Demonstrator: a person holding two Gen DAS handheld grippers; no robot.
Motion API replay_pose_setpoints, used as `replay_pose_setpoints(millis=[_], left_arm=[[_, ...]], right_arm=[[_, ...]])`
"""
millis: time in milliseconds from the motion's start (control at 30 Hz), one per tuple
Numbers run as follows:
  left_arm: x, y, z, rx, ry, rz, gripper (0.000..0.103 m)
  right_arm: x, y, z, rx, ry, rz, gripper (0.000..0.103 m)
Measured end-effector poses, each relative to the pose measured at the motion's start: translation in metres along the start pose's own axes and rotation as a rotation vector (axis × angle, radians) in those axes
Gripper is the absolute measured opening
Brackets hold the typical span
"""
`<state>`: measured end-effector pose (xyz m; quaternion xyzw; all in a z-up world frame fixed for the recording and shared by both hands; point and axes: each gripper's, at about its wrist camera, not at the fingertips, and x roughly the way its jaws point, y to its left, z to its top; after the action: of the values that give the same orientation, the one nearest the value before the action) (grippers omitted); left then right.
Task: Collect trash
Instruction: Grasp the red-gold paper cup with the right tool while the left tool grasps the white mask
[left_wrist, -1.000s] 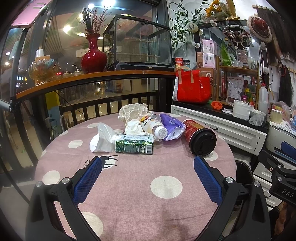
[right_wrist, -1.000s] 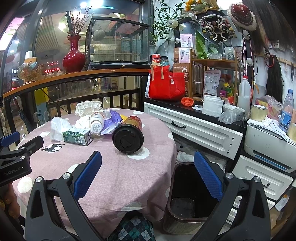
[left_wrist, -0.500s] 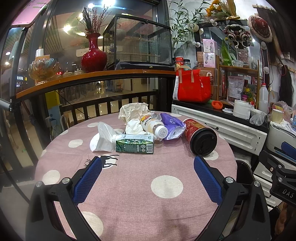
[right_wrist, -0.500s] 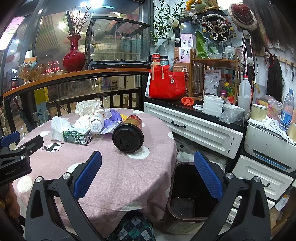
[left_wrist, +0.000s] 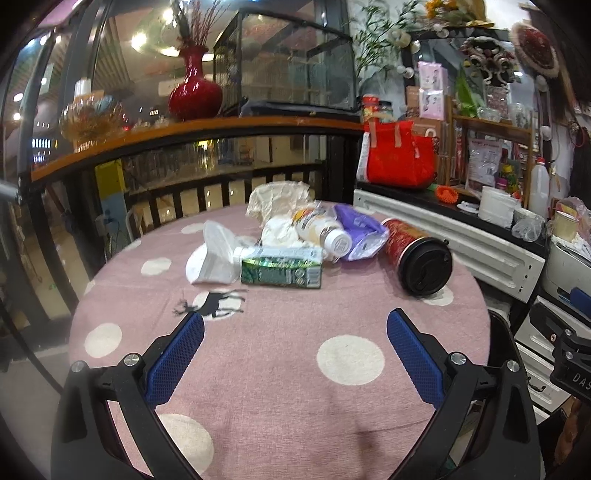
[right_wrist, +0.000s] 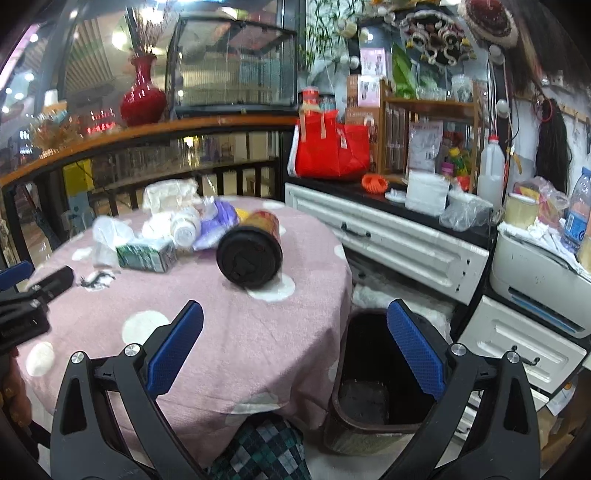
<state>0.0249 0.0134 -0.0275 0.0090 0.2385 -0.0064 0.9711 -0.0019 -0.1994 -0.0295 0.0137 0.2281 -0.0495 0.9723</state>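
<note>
Trash lies in a heap at the far side of the round pink dotted table (left_wrist: 258, 369): a green carton (left_wrist: 281, 268), a white bottle (left_wrist: 324, 232), a purple wrapper (left_wrist: 360, 230), crumpled tissues (left_wrist: 277, 199), a white plastic scrap (left_wrist: 212, 254) and a red cup with a black lid (left_wrist: 419, 251) on its side. My left gripper (left_wrist: 294, 328) hovers open over the table's near half. My right gripper (right_wrist: 294, 325) is open too, above the table's right edge, with the red cup (right_wrist: 255, 247) ahead and a dark bin (right_wrist: 380, 376) below on the floor.
A white cabinet (right_wrist: 399, 243) with a cluttered black top stands right of the table, bearing a red bag (right_wrist: 332, 146). A black railing with a wooden ledge (left_wrist: 184, 133) and a red vase (left_wrist: 194, 90) runs behind. A checked cloth (right_wrist: 266, 450) shows at the bottom.
Both views have shifted slightly; the right gripper has moved a little nearer the table and the red cup. Nothing on the table has moved.
</note>
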Motion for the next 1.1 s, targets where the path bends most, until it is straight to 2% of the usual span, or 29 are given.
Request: replay_pose_setpoints(millis=[233, 367, 467, 600, 700, 767, 867, 967, 1100], left_arm=[[0.046, 0.034, 0.000, -0.091, 0.200, -0.014, 0.098], [0.068, 0.047, 0.007, -0.099, 0.294, -0.049, 0.098], [0.078, 0.058, 0.019, -0.092, 0.296, -0.048, 0.098], [0.092, 0.081, 0.037, -0.119, 0.302, -0.056, 0.098], [0.103, 0.095, 0.052, -0.133, 0.297, -0.083, 0.098], [0.114, 0.104, 0.064, -0.130, 0.299, -0.092, 0.097], [0.129, 0.113, 0.078, -0.131, 0.306, -0.109, 0.097], [0.152, 0.125, 0.091, -0.140, 0.331, -0.117, 0.097], [0.187, 0.140, 0.102, -0.192, 0.407, -0.142, 0.096]], right_arm=[[0.053, -0.001, 0.009, -0.010, 0.225, 0.085, 0.098], [0.101, 0.000, 0.041, 0.031, 0.343, 0.212, 0.098], [0.135, 0.005, 0.070, 0.055, 0.400, 0.275, 0.089], [0.177, 0.011, 0.116, 0.059, 0.452, 0.299, 0.088], [0.215, 0.012, 0.134, 0.072, 0.557, 0.313, 0.088], [0.242, 0.017, 0.137, 0.086, 0.651, 0.326, 0.086], [0.274, 0.019, 0.132, 0.107, 0.758, 0.290, 0.083], [0.298, 0.030, 0.121, 0.082, 0.869, 0.312, 0.083], [0.315, 0.034, 0.107, 0.074, 0.929, 0.316, 0.080]])
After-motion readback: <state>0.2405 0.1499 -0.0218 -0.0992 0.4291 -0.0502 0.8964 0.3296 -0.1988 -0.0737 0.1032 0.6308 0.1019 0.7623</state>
